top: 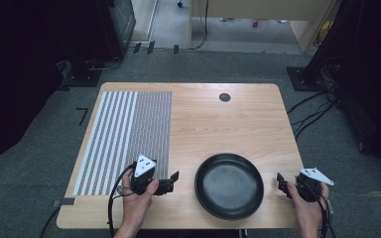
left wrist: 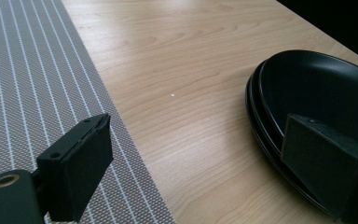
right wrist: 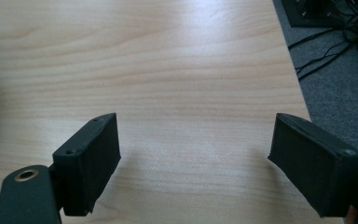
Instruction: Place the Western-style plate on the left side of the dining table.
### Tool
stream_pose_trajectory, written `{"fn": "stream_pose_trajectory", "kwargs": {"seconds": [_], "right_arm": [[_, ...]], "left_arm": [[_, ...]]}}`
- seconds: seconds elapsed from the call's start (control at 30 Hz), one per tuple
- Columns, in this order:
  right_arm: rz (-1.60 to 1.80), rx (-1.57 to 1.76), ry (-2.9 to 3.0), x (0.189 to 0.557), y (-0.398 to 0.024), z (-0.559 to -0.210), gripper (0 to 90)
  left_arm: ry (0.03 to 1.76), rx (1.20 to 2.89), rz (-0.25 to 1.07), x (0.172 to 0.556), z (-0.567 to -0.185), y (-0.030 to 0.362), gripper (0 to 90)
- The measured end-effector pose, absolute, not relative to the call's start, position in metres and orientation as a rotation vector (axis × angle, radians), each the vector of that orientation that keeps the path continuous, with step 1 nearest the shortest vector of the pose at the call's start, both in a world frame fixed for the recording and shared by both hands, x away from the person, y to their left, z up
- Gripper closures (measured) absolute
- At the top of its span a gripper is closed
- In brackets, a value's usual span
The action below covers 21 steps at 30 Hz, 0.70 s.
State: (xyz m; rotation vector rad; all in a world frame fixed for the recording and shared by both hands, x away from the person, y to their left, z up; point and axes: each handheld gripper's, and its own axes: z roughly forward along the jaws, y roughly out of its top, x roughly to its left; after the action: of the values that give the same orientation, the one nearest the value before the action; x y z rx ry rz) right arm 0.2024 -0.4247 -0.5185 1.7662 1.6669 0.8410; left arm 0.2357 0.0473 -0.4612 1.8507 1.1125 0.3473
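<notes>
A shallow black dish [top: 229,186] sits on the wooden table [top: 218,124] near its front edge, empty. My left gripper [top: 172,181] is just left of the dish, pointing toward it, held by a hand over the edge of a striped placemat [top: 124,134]. In the left gripper view, the left gripper [left wrist: 200,135] is open, with the dish [left wrist: 317,84] behind its right jaw and the placemat [left wrist: 32,79] under its left jaw. My right gripper [top: 282,182] hovers at the dish's right, by the table's right edge. It stands open [right wrist: 196,130] over bare wood.
A dark round grommet [top: 224,97] is set in the table's far side. Grey carpet surrounds the table, with cables [top: 312,111] on the floor to the right and dark stands at the back. The table's right edge [right wrist: 303,102] runs close to the right jaw.
</notes>
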Motion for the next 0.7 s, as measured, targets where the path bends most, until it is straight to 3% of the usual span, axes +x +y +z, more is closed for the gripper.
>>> {"fn": "stream_pose_trajectory", "kwargs": {"seconds": [0.7], "right_arm": [[0.947, 1.740, 1.657, 0.196, -0.401, -0.490, 16.8]], "left_arm": [[1.094, 1.888, 0.319, 0.231, -0.470, 0.029, 8.7]]}}
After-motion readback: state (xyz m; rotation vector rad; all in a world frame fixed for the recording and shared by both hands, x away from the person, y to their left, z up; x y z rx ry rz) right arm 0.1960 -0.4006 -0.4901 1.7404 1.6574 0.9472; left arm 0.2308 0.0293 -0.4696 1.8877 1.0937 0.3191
